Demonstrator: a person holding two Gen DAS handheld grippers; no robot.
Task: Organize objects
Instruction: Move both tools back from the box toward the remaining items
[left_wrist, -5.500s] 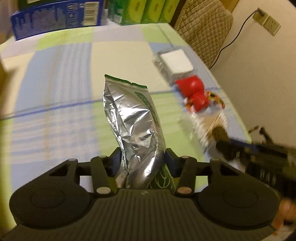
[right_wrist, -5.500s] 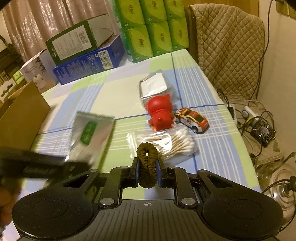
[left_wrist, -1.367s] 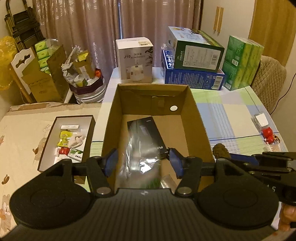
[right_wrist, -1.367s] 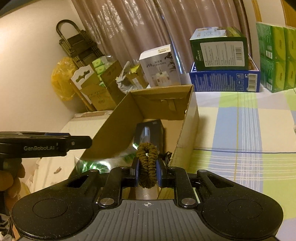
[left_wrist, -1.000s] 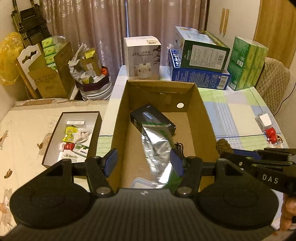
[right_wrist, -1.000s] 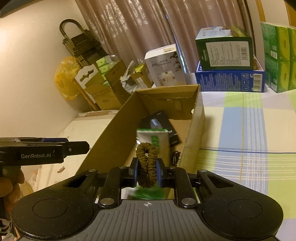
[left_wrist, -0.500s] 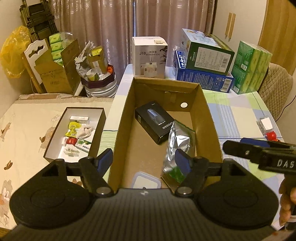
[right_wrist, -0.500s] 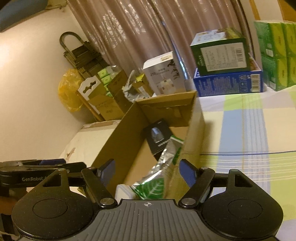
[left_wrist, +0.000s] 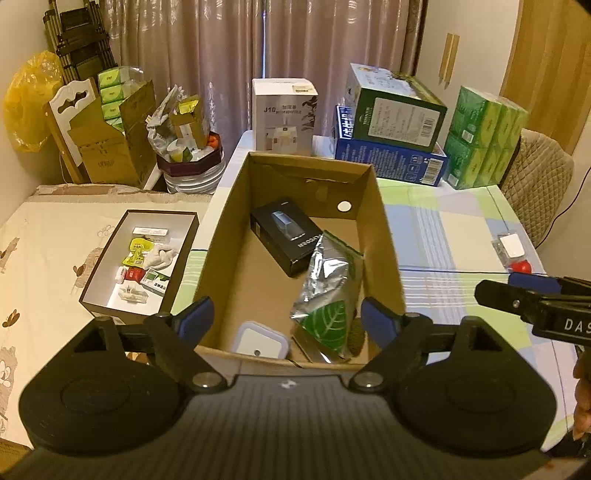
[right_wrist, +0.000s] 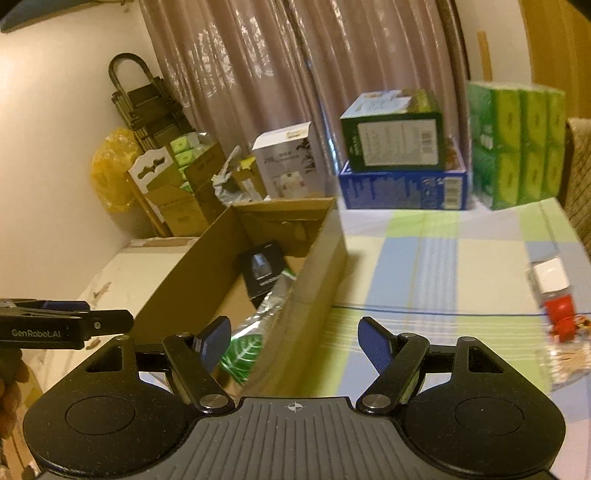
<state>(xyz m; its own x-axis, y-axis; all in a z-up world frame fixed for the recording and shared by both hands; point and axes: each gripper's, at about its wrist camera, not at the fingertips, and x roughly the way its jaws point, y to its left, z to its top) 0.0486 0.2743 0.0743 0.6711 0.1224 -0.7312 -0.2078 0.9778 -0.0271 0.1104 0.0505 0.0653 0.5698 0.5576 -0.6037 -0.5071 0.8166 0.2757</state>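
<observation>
Pouch (left_wrist: 325, 291) lies in cardboard box (left_wrist: 384, 236) (beside black carton (left_wrist: 286, 236)).

Each hand-held gripper is black, with a ribbed grey top plate. The left hand-held gripper (left_wrist: 284, 319) has two round discs at 9 and 3 o'clock, silver pivot screws and blue finger pads (left_wrist: 376, 320). The right hand-held gripper (right_wrist: 294, 339) looks the same; its side reads "DAS", the left one's "GenRobot.AI".
</observation>
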